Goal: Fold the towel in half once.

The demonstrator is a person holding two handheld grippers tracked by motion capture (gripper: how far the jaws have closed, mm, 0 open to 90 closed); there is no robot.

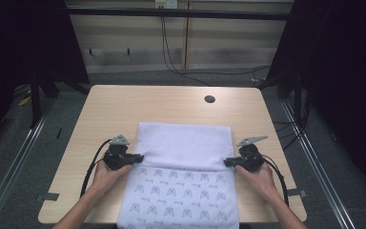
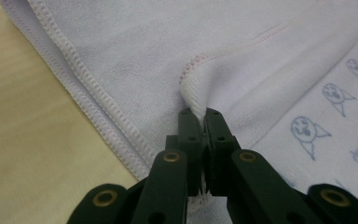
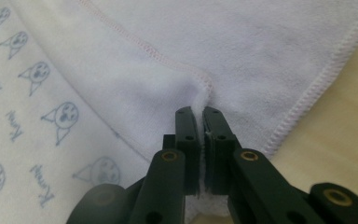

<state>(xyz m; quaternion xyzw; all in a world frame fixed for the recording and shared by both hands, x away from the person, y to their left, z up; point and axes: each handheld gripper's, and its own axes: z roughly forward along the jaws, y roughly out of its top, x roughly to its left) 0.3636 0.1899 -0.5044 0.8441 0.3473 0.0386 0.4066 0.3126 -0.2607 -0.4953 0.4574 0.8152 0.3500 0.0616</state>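
Note:
A white towel [image 1: 183,143] lies on the wooden table [image 1: 124,102], its far part folded toward me so the plain side faces up; the near part shows a blue printed pattern [image 1: 178,195]. My left gripper [image 1: 139,158] is shut on the left corner of the folded edge [image 2: 193,93], the cloth pinched between its black jaws. At the right end of that edge, my right gripper [image 1: 227,162] is shut on the other corner [image 3: 200,100]. Both corners rise slightly off the layer below. The person's hands hold each gripper from the near side.
A round cable hole [image 1: 209,99] sits in the table's far right part. Bare wood lies beyond the towel and at both sides. The towel's near end hangs over the front edge. Dark curtains and metal rails flank the table; cables run on the floor behind.

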